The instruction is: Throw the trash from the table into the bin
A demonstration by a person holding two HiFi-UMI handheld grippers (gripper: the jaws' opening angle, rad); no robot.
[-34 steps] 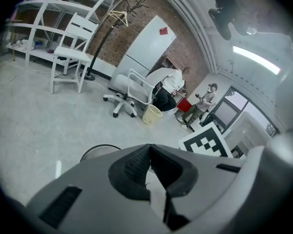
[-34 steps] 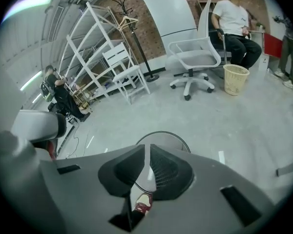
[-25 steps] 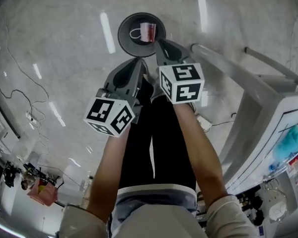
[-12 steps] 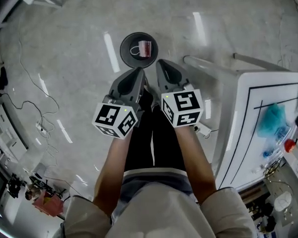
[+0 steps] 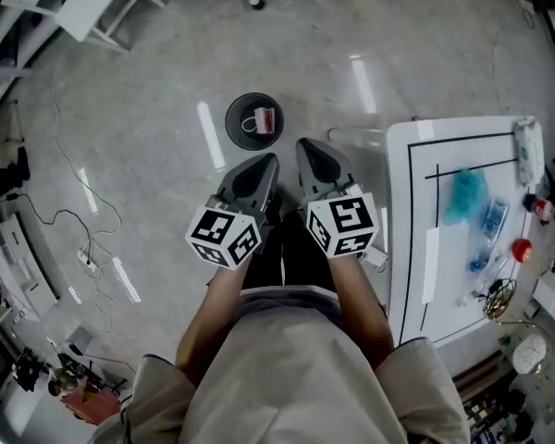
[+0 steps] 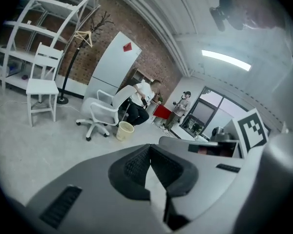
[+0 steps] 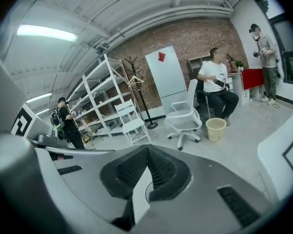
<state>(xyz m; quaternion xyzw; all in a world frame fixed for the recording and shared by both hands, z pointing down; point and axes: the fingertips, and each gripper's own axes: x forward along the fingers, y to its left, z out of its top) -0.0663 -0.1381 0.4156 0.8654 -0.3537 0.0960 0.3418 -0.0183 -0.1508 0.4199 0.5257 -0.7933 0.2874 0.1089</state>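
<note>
Jaws pressed together and empty, the left gripper and right gripper hung just short of the bin, a cup inside it. Both had lifted away from it within the last second.

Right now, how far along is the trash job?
Done: a red-and-white cup lies in the bin. In hand: nothing; the left gripper and right gripper are shut and empty. Left: the table holds a teal wad, a blue packet and more small items.
</note>
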